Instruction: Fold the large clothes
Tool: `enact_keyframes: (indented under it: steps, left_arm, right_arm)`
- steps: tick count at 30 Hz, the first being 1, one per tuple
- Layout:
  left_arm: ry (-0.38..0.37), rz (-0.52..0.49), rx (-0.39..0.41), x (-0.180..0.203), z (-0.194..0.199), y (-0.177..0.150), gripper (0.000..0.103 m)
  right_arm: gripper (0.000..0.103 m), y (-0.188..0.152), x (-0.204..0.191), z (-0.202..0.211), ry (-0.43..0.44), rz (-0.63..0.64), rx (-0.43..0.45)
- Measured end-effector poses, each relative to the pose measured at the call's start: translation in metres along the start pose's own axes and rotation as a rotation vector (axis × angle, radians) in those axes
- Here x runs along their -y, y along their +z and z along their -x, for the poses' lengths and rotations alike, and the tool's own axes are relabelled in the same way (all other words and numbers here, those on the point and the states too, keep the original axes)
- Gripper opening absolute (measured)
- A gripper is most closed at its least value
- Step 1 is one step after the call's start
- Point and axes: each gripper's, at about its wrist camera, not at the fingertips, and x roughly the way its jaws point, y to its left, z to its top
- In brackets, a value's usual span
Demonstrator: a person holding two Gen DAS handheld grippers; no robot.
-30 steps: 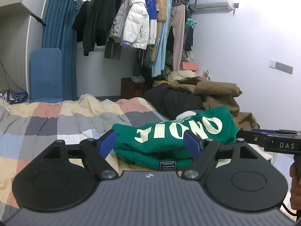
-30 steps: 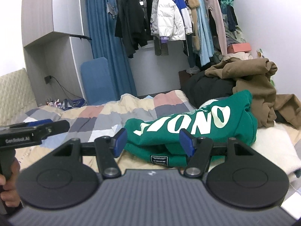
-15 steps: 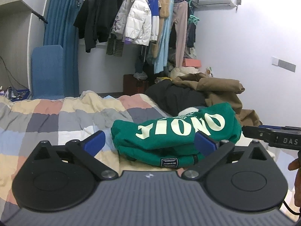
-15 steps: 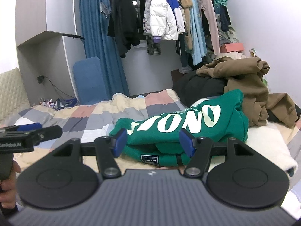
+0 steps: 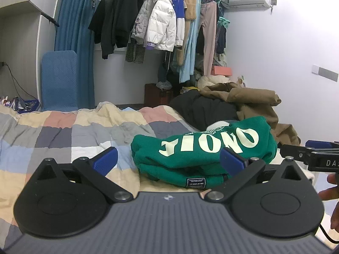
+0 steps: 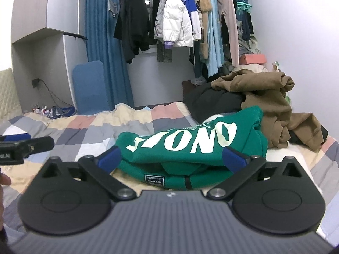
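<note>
Folded green lettered sweatshirt [image 5: 203, 150] lies on checked bed quilt [image 5: 63, 131]. Left gripper [image 5: 168, 160] wide open, empty; right gripper [image 6: 172, 158] opening, empty. Fold looks complete; next, likely fetch brown garment [image 6: 269, 97] from far-right pile.

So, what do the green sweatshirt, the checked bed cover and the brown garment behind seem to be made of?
Green sweatshirt: apparently thick fleece-like knit, matte, with soft rounded folds and flat pale printed letters. Checked bed cover: probably woven cotton, matte, finely crinkled. Brown garment: looks like heavy matte cloth in bulky folds; the exact fibre cannot be told.
</note>
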Motion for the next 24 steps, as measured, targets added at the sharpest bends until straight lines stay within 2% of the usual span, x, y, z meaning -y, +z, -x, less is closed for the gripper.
enact_keyframes:
  steps: [24]
  left_arm:
    - [0.004,-0.015,-0.026,0.0010,0.0039,-0.0001,0.103]
  right_arm:
    - [0.103,-0.0021,-0.0039,0.0027,-0.011,-0.005,-0.014]
